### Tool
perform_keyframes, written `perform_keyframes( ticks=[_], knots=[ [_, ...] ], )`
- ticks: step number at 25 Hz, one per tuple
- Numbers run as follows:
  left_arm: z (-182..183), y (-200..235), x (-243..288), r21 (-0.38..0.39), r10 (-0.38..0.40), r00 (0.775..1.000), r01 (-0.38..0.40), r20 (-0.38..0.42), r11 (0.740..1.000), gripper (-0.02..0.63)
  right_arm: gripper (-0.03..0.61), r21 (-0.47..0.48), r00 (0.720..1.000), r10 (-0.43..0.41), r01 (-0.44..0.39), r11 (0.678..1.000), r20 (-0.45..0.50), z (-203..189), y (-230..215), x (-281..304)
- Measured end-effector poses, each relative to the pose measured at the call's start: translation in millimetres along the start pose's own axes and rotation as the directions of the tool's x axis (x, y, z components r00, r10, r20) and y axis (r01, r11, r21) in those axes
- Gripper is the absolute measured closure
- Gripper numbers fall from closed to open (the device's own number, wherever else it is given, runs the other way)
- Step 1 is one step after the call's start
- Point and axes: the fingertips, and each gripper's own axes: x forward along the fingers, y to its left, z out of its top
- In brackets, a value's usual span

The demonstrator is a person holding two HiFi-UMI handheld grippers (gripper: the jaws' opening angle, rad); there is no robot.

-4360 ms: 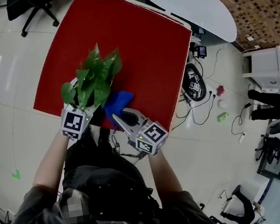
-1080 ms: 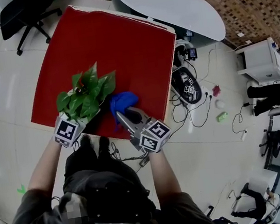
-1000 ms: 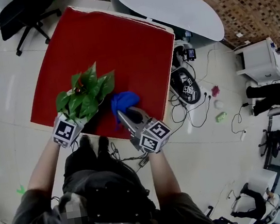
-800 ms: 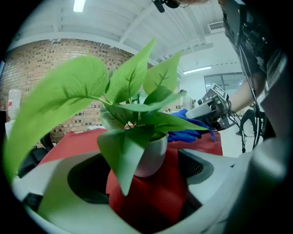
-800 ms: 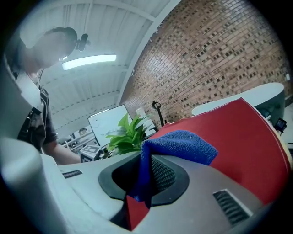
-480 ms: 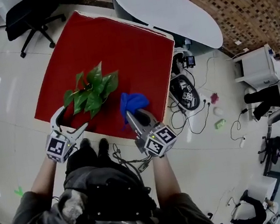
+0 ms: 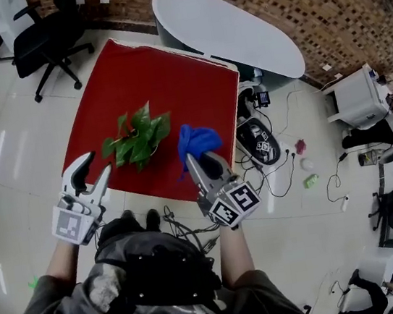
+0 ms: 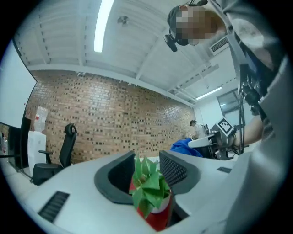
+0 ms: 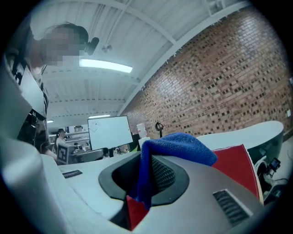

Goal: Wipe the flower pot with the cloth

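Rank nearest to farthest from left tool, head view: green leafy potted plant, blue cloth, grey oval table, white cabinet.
1. Green leafy potted plant, just ahead of left tool (jaws closing, empty).
2. Blue cloth, rightward, in right tool.
3. Grey oval table, beyond.
4. White cabinet, far right.

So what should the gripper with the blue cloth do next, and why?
Probably lower the right gripper until the blue cloth meets the pot of the potted plant. Its jaws pinch the cloth, but it hovers off the red table, touching nothing. The left gripper is empty, its jaws closing on nothing.
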Motion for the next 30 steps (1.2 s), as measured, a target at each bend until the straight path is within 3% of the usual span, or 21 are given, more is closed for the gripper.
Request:
perform_keyframes(
  ticks=[3, 4, 10, 22, 30],
  knots=[
    [34.2, 4.5, 7.4, 0.043, 0.020, 0.998, -0.022, 0.062, 0.999, 0.512, 0.525, -0.052, 0.998, 0.001, 0.002, 0.999, 0.059, 28.6, 22.7, -1.0],
    [42.1, 5.5, 11.1, 0.059, 0.021, 0.997, -0.025, 0.072, 0.998, 0.579, 0.525, -0.064, 0.996, 0.003, 0.002, 0.998, 0.089, 39.2, 29.0, -2.0],
    [62.5, 6.6, 28.2, 0.077, 0.004, 0.999, -0.007, 0.037, 0.997, 0.584, 0.526, -0.066, 0.984, -0.038, 0.050, 0.997, 0.177, 78.6, 45.0, -8.6],
    [59.8, 16.8, 46.5, 0.030, 0.023, 1.000, -0.023, -0.020, 0.999, 0.584, 0.526, -0.106, 0.981, -0.147, 0.160, 0.981, 0.124, 69.4, 43.9, -6.3],
    [51.7, 16.8, 42.2, 0.011, -0.011, 0.999, 0.011, -0.041, 1.000, 0.584, 0.526, -0.146, 0.977, -0.193, 0.204, 0.968, 0.088, 58.5, 44.3, -4.0]
  ],
)
